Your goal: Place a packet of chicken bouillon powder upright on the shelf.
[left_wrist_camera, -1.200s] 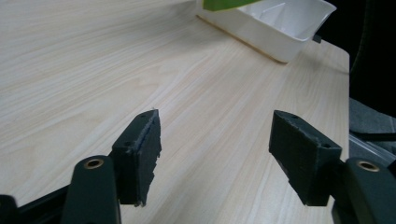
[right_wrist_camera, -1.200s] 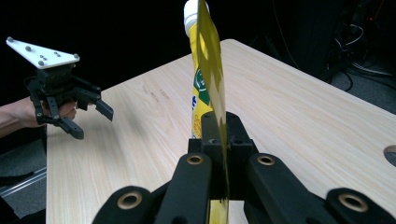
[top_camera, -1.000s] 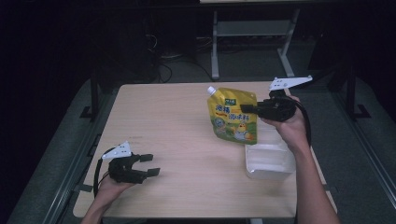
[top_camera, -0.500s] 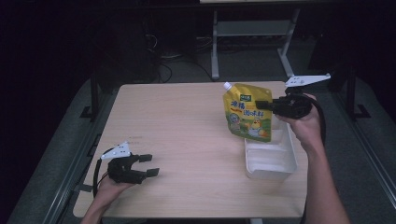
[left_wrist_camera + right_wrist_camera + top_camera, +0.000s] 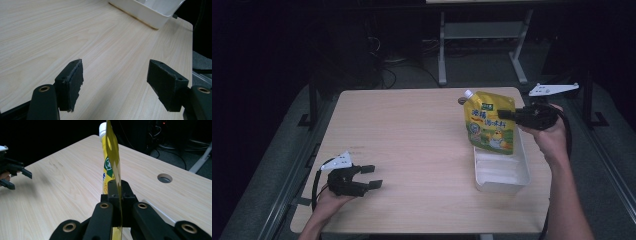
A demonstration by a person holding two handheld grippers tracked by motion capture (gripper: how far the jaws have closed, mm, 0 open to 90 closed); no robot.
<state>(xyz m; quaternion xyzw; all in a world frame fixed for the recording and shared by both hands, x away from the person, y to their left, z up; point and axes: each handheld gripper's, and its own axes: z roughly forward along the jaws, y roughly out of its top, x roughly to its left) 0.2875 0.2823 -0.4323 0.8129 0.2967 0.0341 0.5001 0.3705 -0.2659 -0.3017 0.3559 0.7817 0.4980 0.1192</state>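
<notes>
Pouch: yellow plastic spouted refill pouch w/ white screw cap, hanging upright in the air over the far end of the white rectangular plastic tray; bottom edge looks just above the tray's far rim, can't tell if touching.
Right hand-held gripper: pinching the pouch's side seam, pads pressed tight on the thin film; edge-on in the right gripper view.
Left hand-held gripper: jaws spread, nothing between them, resting low on the pale wood-grain counter near its front-left corner, well apart from the tray.
Step in hand (judged): setting pouch into tray.
How to do it well: keep pinch firm, film is slick & pouch prob. heavy w/ liquid; centre it over the tray's length before lowering; tip it flat rather than drop it upright, so it won't topple over the rim; let go only once it's bearing on the tray floor.
Risk: light tray may slide if nudged.
</notes>
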